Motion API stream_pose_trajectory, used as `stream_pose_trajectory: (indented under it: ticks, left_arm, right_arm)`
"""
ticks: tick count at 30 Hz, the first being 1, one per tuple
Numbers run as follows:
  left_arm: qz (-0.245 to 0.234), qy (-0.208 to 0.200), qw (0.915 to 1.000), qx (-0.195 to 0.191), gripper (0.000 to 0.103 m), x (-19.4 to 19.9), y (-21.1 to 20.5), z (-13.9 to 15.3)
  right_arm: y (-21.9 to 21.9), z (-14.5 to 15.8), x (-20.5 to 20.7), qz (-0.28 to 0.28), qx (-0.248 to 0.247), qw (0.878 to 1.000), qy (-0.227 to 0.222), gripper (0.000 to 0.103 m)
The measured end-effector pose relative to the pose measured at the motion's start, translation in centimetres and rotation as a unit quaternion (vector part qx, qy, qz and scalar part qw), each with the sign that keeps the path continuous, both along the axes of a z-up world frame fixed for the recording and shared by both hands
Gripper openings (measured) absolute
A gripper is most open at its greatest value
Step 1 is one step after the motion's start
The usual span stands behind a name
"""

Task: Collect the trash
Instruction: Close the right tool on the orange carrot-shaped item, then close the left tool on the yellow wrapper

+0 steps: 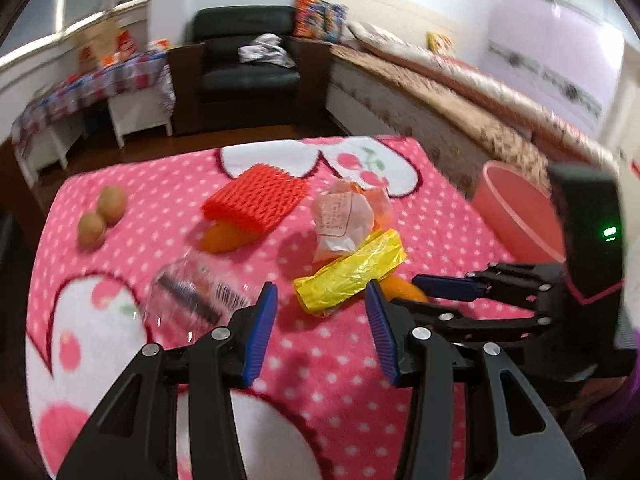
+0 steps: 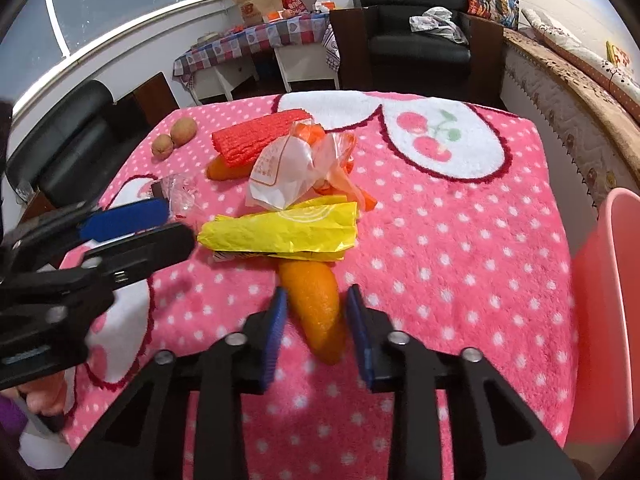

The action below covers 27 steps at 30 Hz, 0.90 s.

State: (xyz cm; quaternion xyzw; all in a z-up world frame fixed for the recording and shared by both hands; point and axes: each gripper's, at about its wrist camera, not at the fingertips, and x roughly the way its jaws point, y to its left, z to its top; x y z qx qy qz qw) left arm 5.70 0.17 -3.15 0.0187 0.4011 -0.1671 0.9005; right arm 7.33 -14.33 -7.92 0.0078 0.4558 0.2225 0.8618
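A yellow wrapper [image 1: 350,274] [image 2: 280,230] lies mid-table on the pink dotted blanket [image 1: 340,368]. Behind it lie a crumpled white and orange bag [image 1: 346,216] [image 2: 298,168] and a red foam net [image 1: 256,200] [image 2: 256,138]. A clear plastic wrapper [image 1: 192,296] [image 2: 180,194] lies at the left. My left gripper [image 1: 322,294] is open, just short of the yellow wrapper. My right gripper [image 2: 316,298] is open, its jaws on either side of an orange peel piece [image 2: 318,308]. The right gripper also shows in the left wrist view [image 1: 460,288].
A pink bin [image 1: 516,216] [image 2: 604,308] stands off the table's right edge. Two brown round fruits [image 1: 102,216] [image 2: 174,138] sit at the far left. Another orange piece [image 1: 224,238] [image 2: 226,170] pokes from under the red net. A black armchair [image 1: 248,68] and a bed [image 1: 460,100] stand behind.
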Motion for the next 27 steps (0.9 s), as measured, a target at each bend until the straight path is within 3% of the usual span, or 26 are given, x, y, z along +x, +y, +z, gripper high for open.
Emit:
stream_pose_trajectory:
  ticks: [4,13,18,22,25,27]
  left_arm:
    - [-0.040,0.011,0.9988,0.026,0.046,1.7,-1.4,-0.9]
    - [-0.103,0.020,0.9921,0.068,0.046,3.5,-4.0,-2.6]
    - [-0.107,0.022,0.9897,0.093,0.046,4.1,-4.9,-3.7]
    - [-0.097,0.022,0.9920,0.077,0.046,4.2,-4.9,-3.8]
    - [-0.094,0.018,0.9927,0.074,0.027,4.0,-5.1,-3.7]
    - [-0.086,0.019,0.9939,0.067,0.023,3.8,-5.1,-3.6]
  right_arm:
    - [-0.8,0.1,-0.1,-0.005,0.011,1.000,0.008,0.016]
    - [-3.3,0.6,-1.1,-0.028,0.017,0.999,0.018,0.016]
    - [-4.4,1.1,-2.3,-0.039,0.016,0.999,0.011,0.016]
    - [-5.2,1.5,-3.0,-0.047,0.016,0.999,0.004,0.016]
    - [-5.6,1.6,-3.3,-0.054,0.017,0.998,0.004,0.016]
    - [-5.9,1.5,-3.5,-0.056,0.018,0.998,0.005,0.016]
